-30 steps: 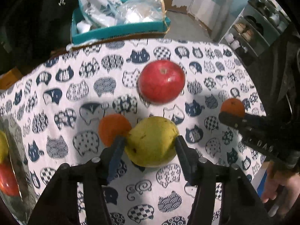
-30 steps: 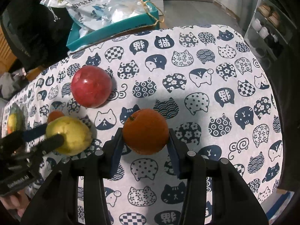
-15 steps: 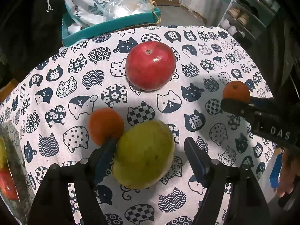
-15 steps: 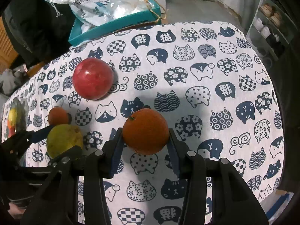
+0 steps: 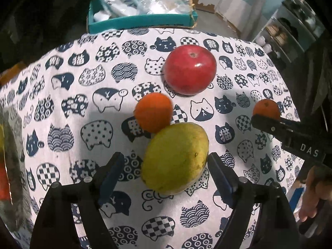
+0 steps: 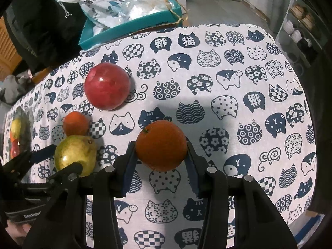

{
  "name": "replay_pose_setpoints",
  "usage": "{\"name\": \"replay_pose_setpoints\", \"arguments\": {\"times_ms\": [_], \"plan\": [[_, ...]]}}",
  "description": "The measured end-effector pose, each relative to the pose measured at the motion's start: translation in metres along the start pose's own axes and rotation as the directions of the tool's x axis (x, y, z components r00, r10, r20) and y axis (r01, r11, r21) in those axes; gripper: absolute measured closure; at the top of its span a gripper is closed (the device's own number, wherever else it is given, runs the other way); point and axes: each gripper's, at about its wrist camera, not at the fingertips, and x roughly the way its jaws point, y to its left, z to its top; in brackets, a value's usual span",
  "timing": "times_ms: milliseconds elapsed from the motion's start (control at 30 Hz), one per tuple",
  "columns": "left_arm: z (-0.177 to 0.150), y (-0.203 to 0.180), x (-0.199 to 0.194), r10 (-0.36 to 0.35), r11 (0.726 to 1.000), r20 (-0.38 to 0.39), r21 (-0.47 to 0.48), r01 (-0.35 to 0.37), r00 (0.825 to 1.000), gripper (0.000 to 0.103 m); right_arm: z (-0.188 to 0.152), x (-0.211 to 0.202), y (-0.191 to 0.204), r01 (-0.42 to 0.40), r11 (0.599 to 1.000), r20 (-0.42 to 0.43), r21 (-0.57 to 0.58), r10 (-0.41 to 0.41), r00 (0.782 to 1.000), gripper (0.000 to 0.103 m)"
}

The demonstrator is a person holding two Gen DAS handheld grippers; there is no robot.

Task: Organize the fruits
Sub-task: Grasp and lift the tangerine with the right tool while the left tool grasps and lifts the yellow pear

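Left gripper (image 5: 166, 166): jaws opening, yellow-green fruit (image 5: 176, 157) between them, resting on the tablecloth (image 5: 62, 78) mid-table
Right gripper (image 6: 160, 161): clamped on an orange (image 6: 161, 145)
Red apple (image 5: 189, 69): nearer the far edge

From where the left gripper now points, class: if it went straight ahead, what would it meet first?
The left gripper is opening, with the yellow-green mango between its fingers, no longer pressed. Going straight on, it would probably meet that mango first, or the cat-print tablecloth under it; depth is unclear.
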Motion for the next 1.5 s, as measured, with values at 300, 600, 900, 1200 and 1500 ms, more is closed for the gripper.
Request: {"name": "replay_pose_setpoints", "arguments": {"times_ms": [300, 600, 900, 1200, 1500], "plan": [[0.003, 0.003, 0.016, -0.060, 0.997, -0.047, -0.050, 0.058, 0.997, 0.018, -0.002, 0.000, 0.002, -0.003, 1.000, -0.002, -0.011, 0.003, 1.000, 0.059], [0.000, -0.004, 0.025, -0.059, 0.998, -0.057, -0.030, 0.058, 0.997, 0.033, -0.005, 0.003, 0.000, 0.008, 1.000, -0.014, -0.007, -0.008, 1.000, 0.059], [-0.002, -0.009, 0.007, -0.017, 1.000, 0.011, 0.023, 0.016, 1.000, 0.034, -0.006, -0.002, 0.004, 0.018, 1.000, 0.001, -0.022, -0.018, 1.000, 0.059], [-0.004, -0.007, -0.024, 0.013, 0.999, 0.086, 0.051, -0.017, 0.996, 0.035, -0.004, -0.017, 0.015, 0.018, 0.999, 0.051, -0.046, -0.016, 0.999, 0.059], [-0.006, 0.002, -0.060, 0.040, 0.998, 0.163, 0.050, -0.049, 0.986, 0.035, -0.001, -0.043, 0.031, 0.038, 0.996, 0.113, -0.086, -0.028, 0.993, 0.059]]}}
